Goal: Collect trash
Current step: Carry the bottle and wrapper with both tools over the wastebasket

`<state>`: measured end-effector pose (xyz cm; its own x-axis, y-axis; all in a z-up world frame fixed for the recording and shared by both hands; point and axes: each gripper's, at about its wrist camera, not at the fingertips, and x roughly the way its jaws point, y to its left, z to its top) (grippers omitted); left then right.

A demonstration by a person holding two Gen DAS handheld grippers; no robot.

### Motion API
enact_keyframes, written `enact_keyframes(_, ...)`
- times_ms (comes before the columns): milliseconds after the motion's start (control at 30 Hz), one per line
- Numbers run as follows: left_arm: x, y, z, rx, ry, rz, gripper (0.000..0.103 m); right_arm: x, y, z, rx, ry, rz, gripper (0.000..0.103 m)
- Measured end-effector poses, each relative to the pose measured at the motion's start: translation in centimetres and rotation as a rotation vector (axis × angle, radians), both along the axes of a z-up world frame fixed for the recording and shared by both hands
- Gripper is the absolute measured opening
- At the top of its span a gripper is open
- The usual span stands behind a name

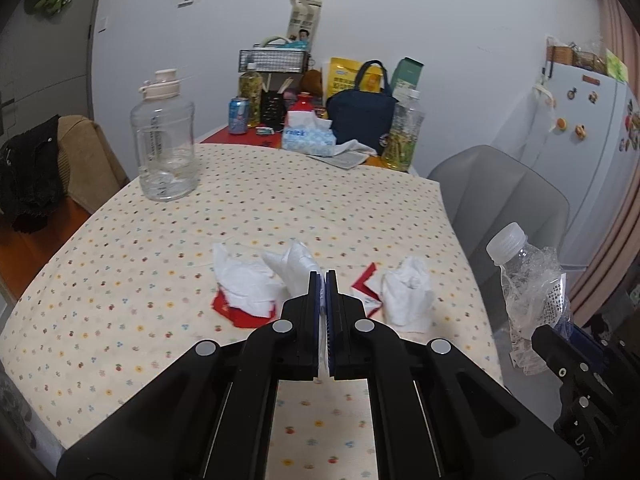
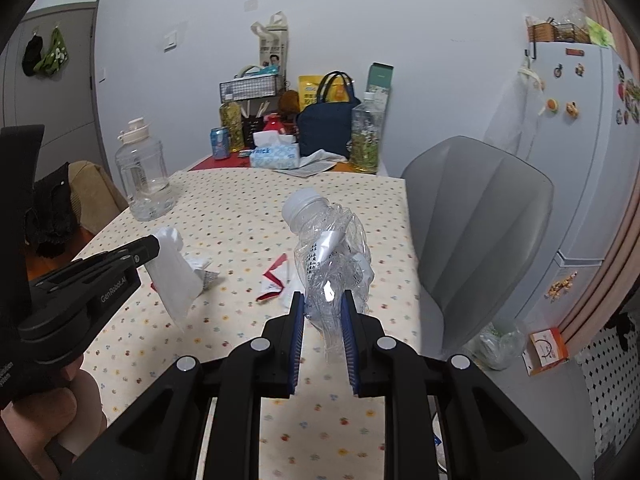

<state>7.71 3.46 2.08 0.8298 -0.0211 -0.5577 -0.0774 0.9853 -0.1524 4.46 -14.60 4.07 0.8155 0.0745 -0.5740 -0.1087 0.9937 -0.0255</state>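
My left gripper point(image 1: 323, 276) is shut on a white crumpled tissue point(image 1: 294, 266) that hangs from its tips above the dotted tablecloth point(image 1: 160, 280); the right wrist view shows this tissue point(image 2: 172, 280) lifted off the table. My right gripper point(image 2: 323, 298) is shut on a crushed clear plastic bottle point(image 2: 328, 248) with a white cap, held above the table's right edge. The bottle point(image 1: 528, 292) also appears at the right of the left wrist view. On the cloth lie another tissue on a red wrapper point(image 1: 240, 288), a red-and-white wrapper point(image 1: 366, 286) and a crumpled tissue point(image 1: 408, 300).
A large clear jug point(image 1: 166, 140) stands at the table's far left. A tissue box point(image 1: 308, 136), navy bag point(image 1: 360, 120), can and bottles crowd the far end. A grey chair point(image 1: 500, 200) and a white fridge point(image 1: 580, 140) are to the right.
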Motion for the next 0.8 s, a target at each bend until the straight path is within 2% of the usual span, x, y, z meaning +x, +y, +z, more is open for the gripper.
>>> enact_keyframes(367,0.9,-6.9,0.8,0.021,-0.014,-0.128,0.004,-1.7,-5.7,0.9,0.011,-0.021,-0.117,0.019)
enact_keyframes(800,2.3,-13.8,0.1,0.054,0.011,-0.25,0.004,-1.8,-11.9,-0.4,0.038,0.004,-0.243,0.019)
